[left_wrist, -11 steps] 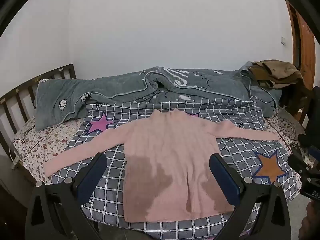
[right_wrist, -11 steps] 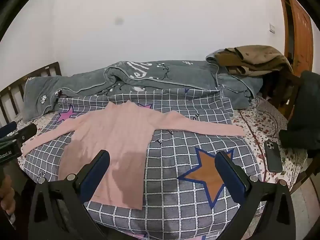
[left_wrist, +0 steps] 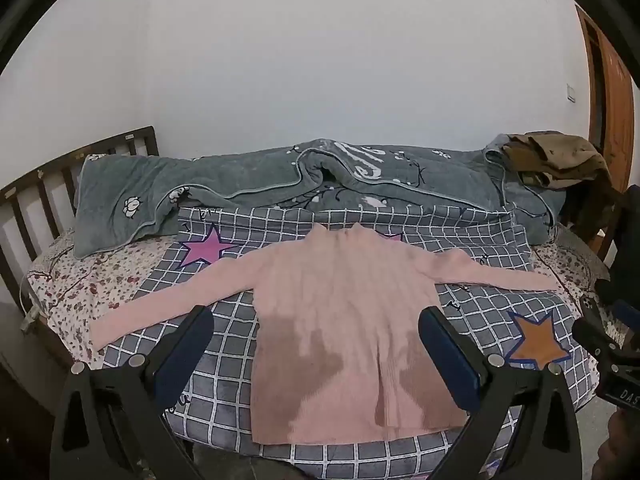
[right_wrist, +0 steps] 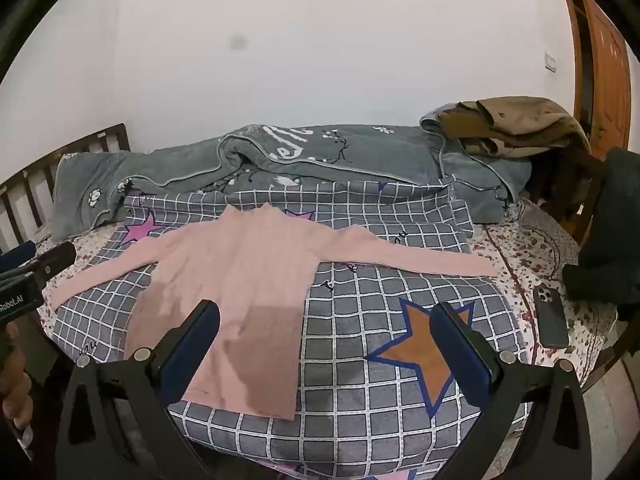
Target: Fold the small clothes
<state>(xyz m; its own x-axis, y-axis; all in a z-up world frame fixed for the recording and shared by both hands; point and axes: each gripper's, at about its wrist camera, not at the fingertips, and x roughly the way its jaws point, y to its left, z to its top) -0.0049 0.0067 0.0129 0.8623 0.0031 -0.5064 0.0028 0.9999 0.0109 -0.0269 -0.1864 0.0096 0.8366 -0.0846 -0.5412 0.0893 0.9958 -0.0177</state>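
Here the pink sweater (left_wrist: 344,336) lies flat and face up on a grey checked quilt (left_wrist: 224,364) spread over the bed (left_wrist: 80,280), its collar toward the far wall and both sleeves stretched straight out to the sides. Darker patches mark its lower half near the hem. The left tongs (left_wrist: 316,340) hover above the near end of the garment with their jaws spread fully wide, one blue pad to each side of the sweater's body, gripping nothing and not touching the cloth. The right tongs (right_wrist: 326,332) hang further to the right, likewise spread wide and empty; between their pads show the sweater's hem corner and an orange star (right_wrist: 424,356) printed on the quilt. A purple star (left_wrist: 208,246) sits beside the left sleeve. Behind the quilt a rumpled grey blanket (left_wrist: 248,184) runs along the wall, with a brown garment (right_wrist: 516,124) heaped at its right end. A dark phone (right_wrist: 550,316) lies on the floral sheet (right_wrist: 532,248) well to the right of the sweater's sleeve. A slatted wooden headboard (left_wrist: 44,200) closes the left end.
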